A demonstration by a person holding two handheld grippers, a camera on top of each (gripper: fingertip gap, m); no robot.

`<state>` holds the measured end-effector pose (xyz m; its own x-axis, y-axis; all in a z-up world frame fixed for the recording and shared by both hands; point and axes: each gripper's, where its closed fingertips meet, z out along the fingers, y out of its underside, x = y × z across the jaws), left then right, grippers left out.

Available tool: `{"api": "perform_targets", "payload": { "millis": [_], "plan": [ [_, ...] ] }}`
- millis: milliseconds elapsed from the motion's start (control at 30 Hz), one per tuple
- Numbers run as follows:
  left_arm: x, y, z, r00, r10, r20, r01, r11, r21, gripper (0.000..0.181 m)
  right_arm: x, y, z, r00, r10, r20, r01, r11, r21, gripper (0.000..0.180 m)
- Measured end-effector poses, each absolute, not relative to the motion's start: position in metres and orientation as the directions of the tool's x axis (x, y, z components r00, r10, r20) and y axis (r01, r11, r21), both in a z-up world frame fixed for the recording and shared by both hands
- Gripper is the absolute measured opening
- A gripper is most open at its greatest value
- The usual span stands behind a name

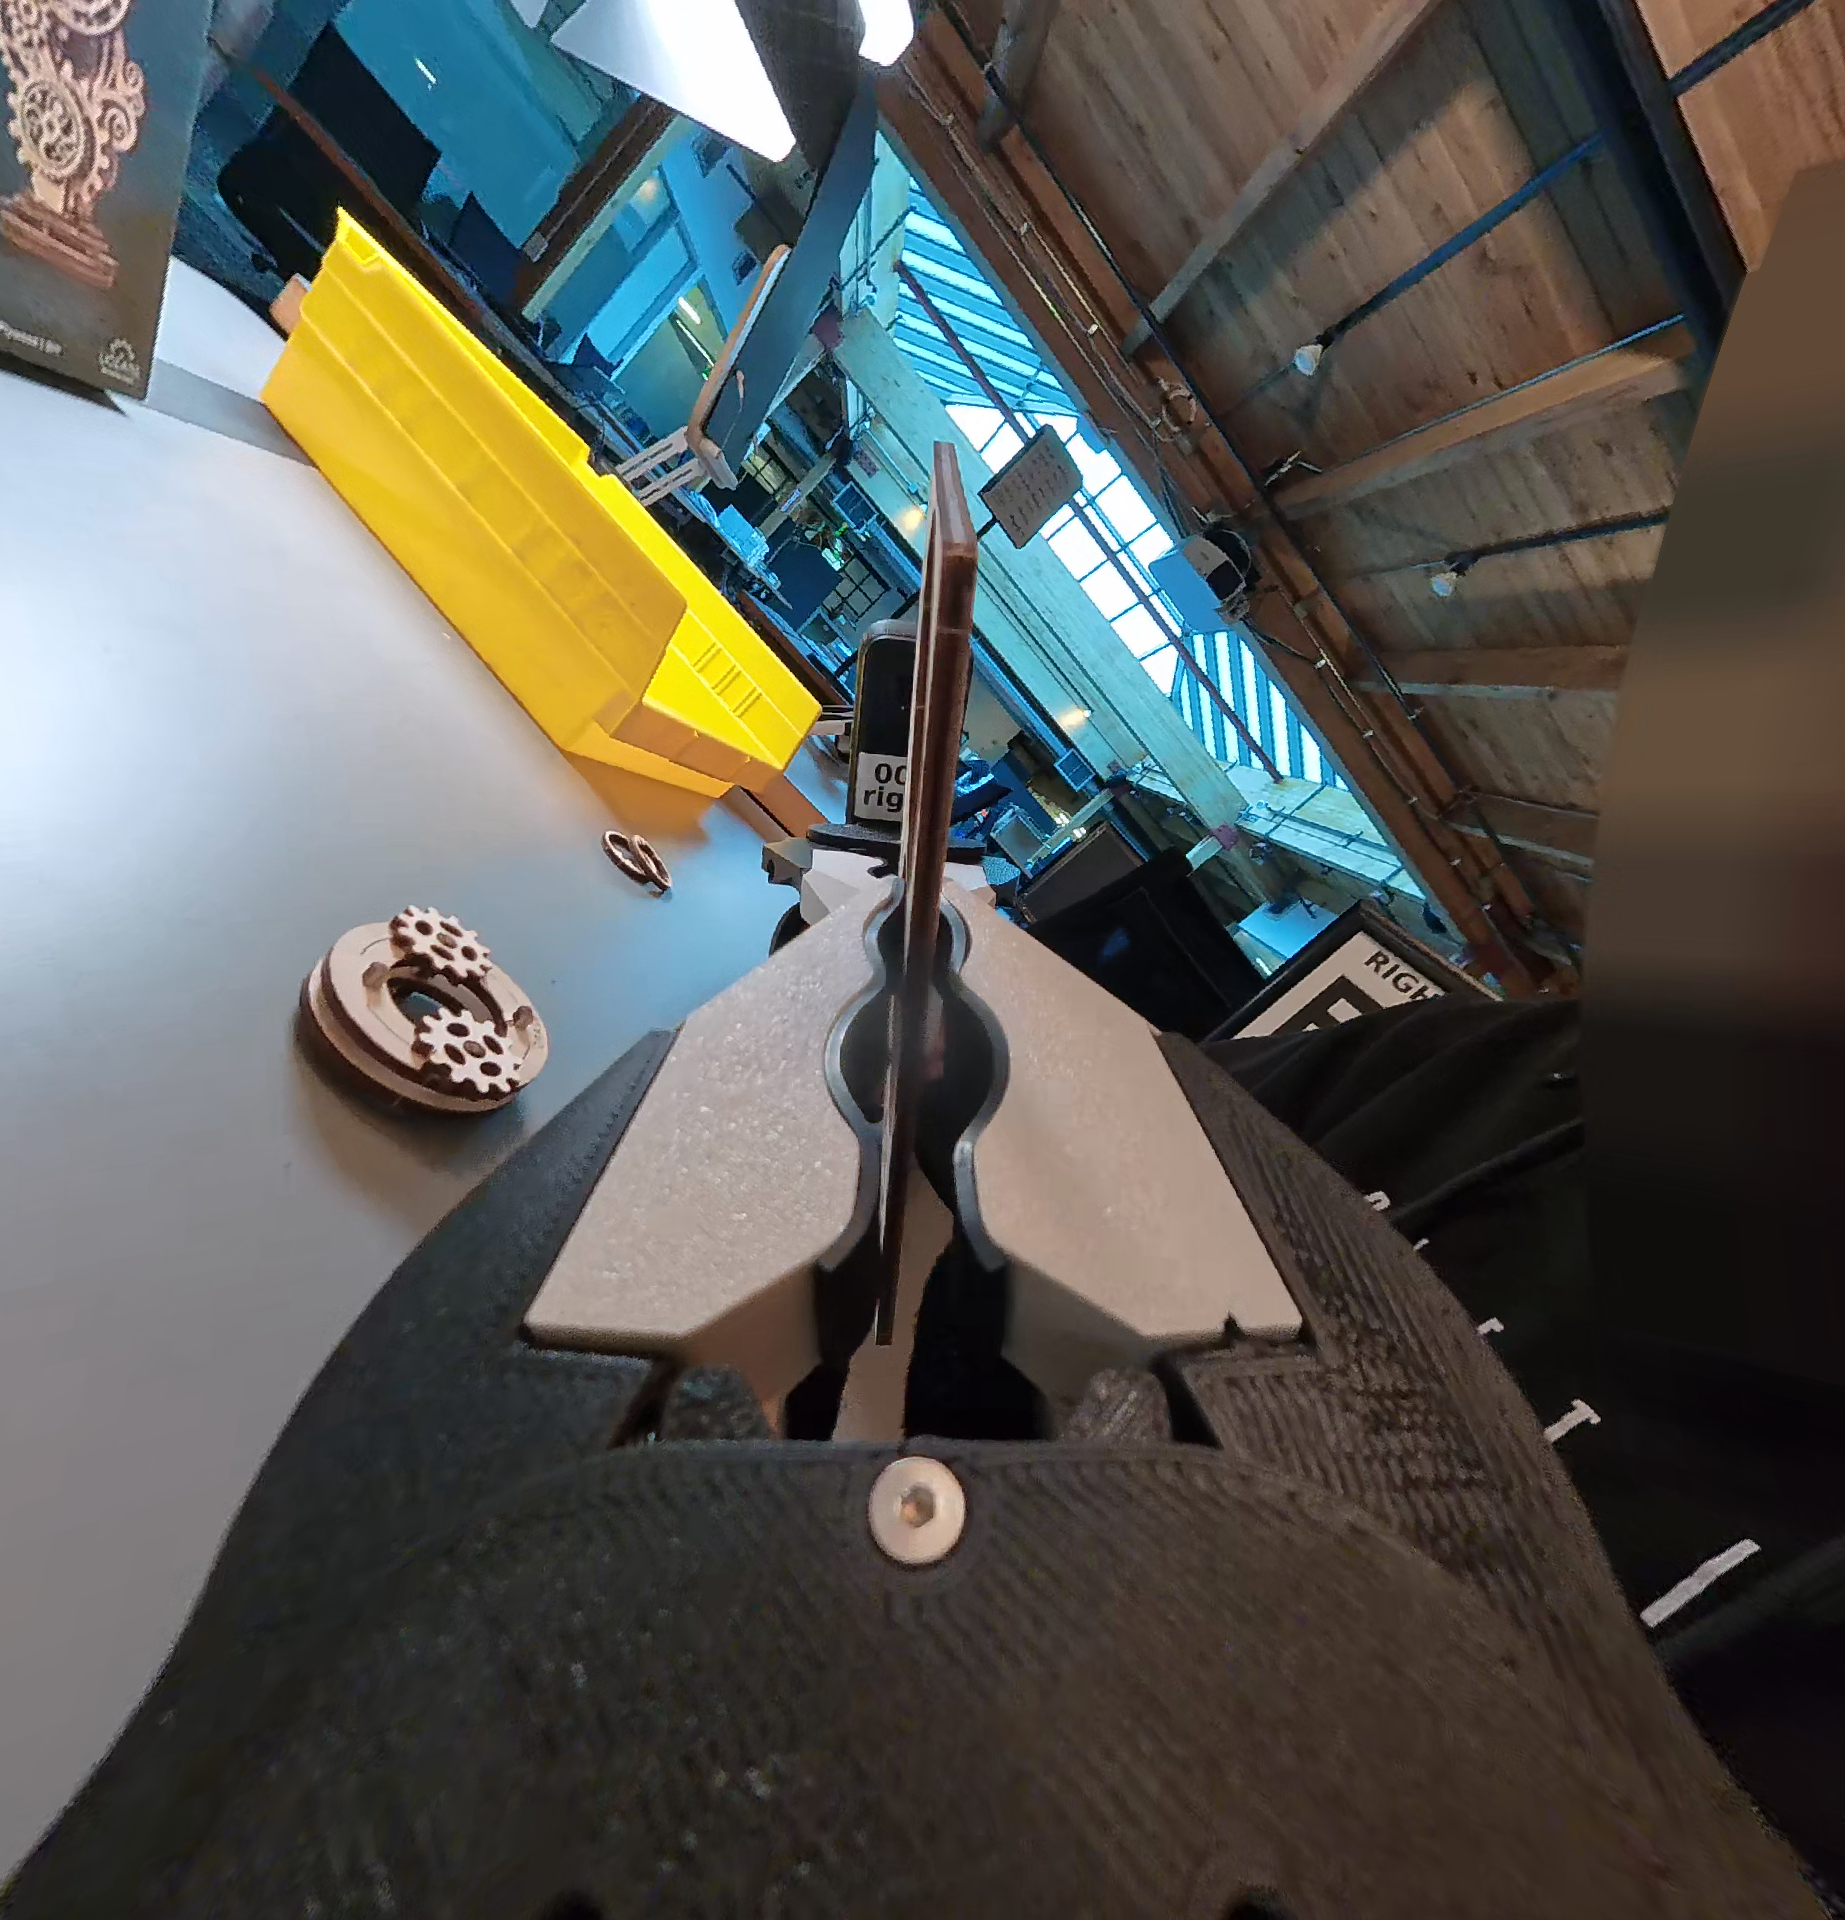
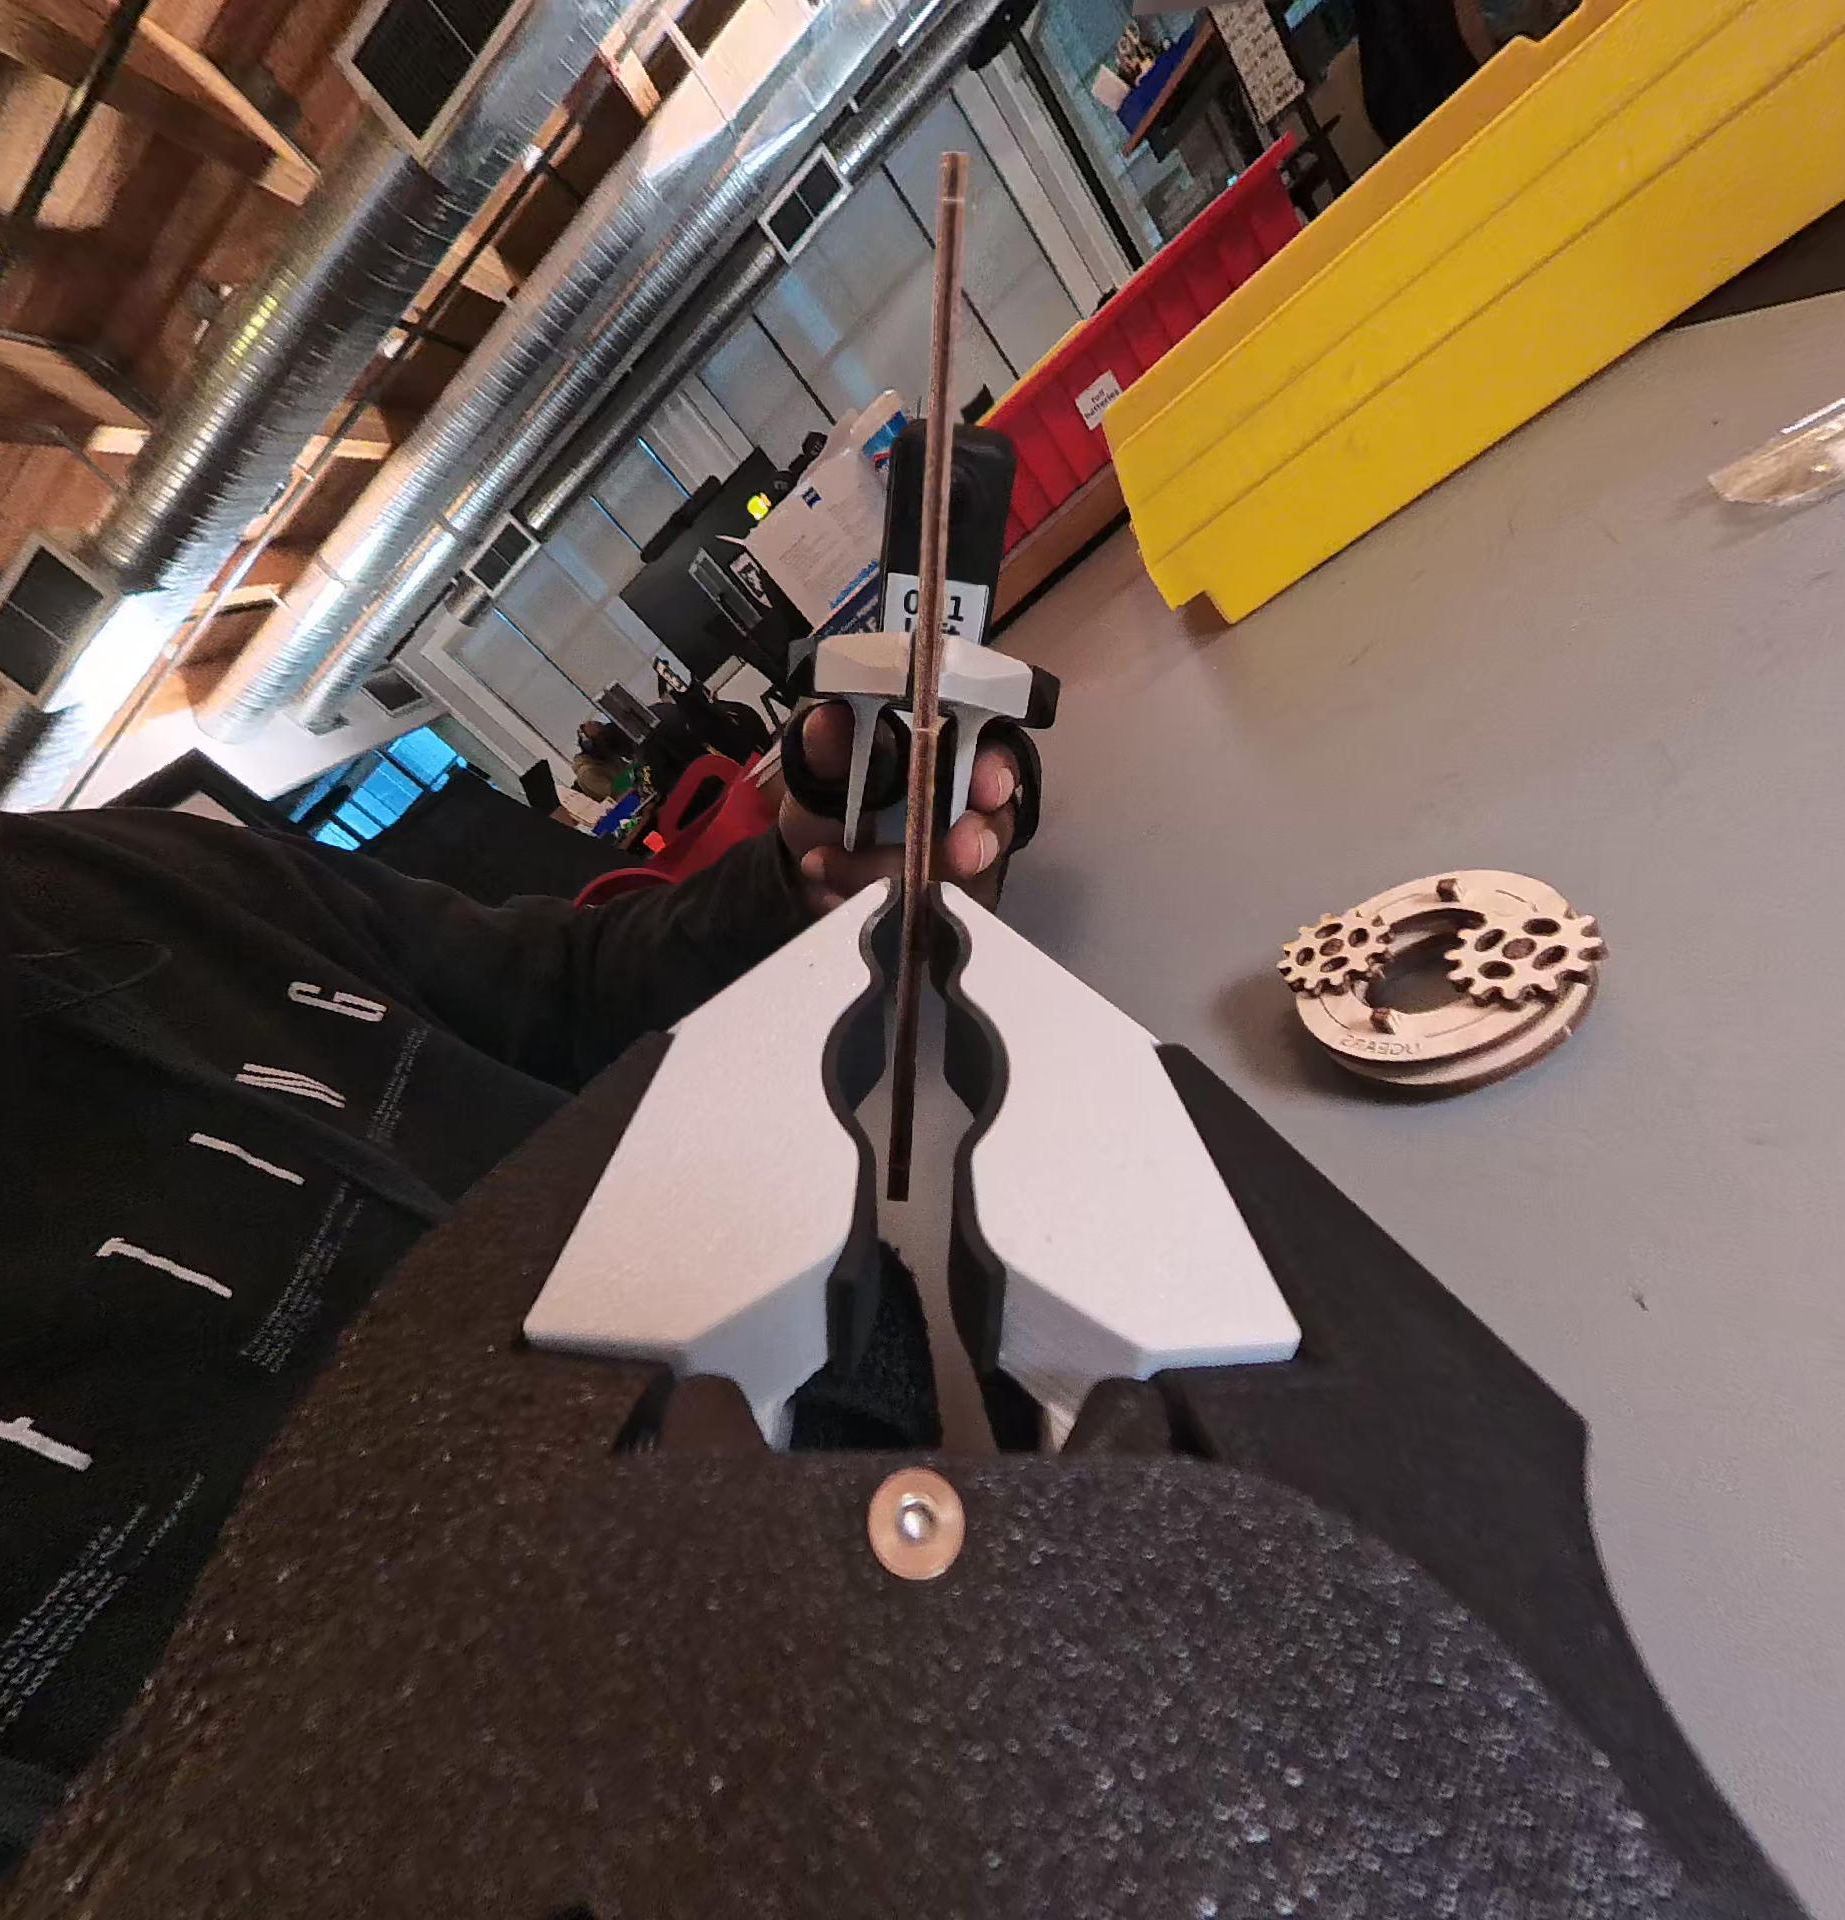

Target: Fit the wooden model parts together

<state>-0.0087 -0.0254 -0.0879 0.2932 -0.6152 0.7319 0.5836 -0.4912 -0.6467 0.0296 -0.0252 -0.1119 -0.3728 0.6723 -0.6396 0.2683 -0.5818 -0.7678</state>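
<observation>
Table: grey tabletop, seen tilted in both wrist views.
Bin: yellow plastic bin on the table's far side.
Left gripper: clamped on a thin wooden panel, seen edge-on, projecting forward past the tips.
Right gripper: also clamped on the same panel from the opposite end.
Gear disc: round wooden disc carrying two small gears, flat on the table beside the grippers, apart from both.
Rings: two small wooden rings near the bin.

Your left gripper pinched a thin wooden sheet edge-on, lifted above the grey table. A geared wooden disc lay left; a yellow bin sat farther off.
</observation>
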Motion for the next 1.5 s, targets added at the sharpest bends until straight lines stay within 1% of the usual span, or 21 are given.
{"api": "perform_targets", "payload": {
  "millis": [67, 200, 400, 567, 733, 967, 1167, 1500],
  "plan": [
    [-0.008, -0.027, -0.084, 0.305, -0.638, 0.707, 0.578, -0.465, -0.67, 0.002, 0.03, -0.026, -0.109, -0.385, 0.671, -0.634, 0.259, -0.581, -0.772, 0.001],
    [-0.009, -0.031, -0.076, 0.32, -0.677, 0.663, 0.574, -0.418, -0.704, 0.014, 0.031, -0.026, -0.104, -0.402, 0.664, -0.631, 0.238, -0.589, -0.772, 0.001],
    [0.001, -0.035, -0.079, 0.351, -0.701, 0.622, 0.511, -0.413, -0.754, 0.022, 0.033, -0.02, -0.096, -0.416, 0.64, -0.646, 0.2, -0.628, -0.752, 0.001],
    [0.012, -0.037, -0.087, 0.387, -0.712, 0.586, 0.435, -0.42, -0.797, 0.022, 0.035, -0.013, -0.09, -0.418, 0.623, -0.661, 0.161, -0.665, -0.729, 0.001],
    [0.016, -0.038, -0.091, 0.394, -0.716, 0.576, 0.407, -0.426, -0.808, 0.02, 0.037, -0.003, -0.084, -0.415, 0.602, -0.682, 0.116, -0.708, -0.697, 0.0],
    [0.014, -0.036, -0.093, 0.395, -0.701, 0.594, 0.415, -0.44, -0.796, 0.015, 0.038, 0.007, -0.083, -0.397, 0.592, -0.702, 0.083, -0.738, -0.669, 0.001],
    [0.002, -0.031, -0.092, 0.374, -0.66, 0.651, 0.489, -0.456, -0.744, 0.007, 0.038, 0.015, -0.083, -0.374, 0.595, -0.711, 0.053, -0.752, -0.658, 0.001],
    [0.004, -0.028, -0.098, 0.396, -0.641, 0.658, 0.478, -0.469, -0.743, 0.007, 0.038, 0.02, -0.085, -0.348, 0.603, -0.718, 0.039, -0.756, -0.653, 0.001]
  ]
}}
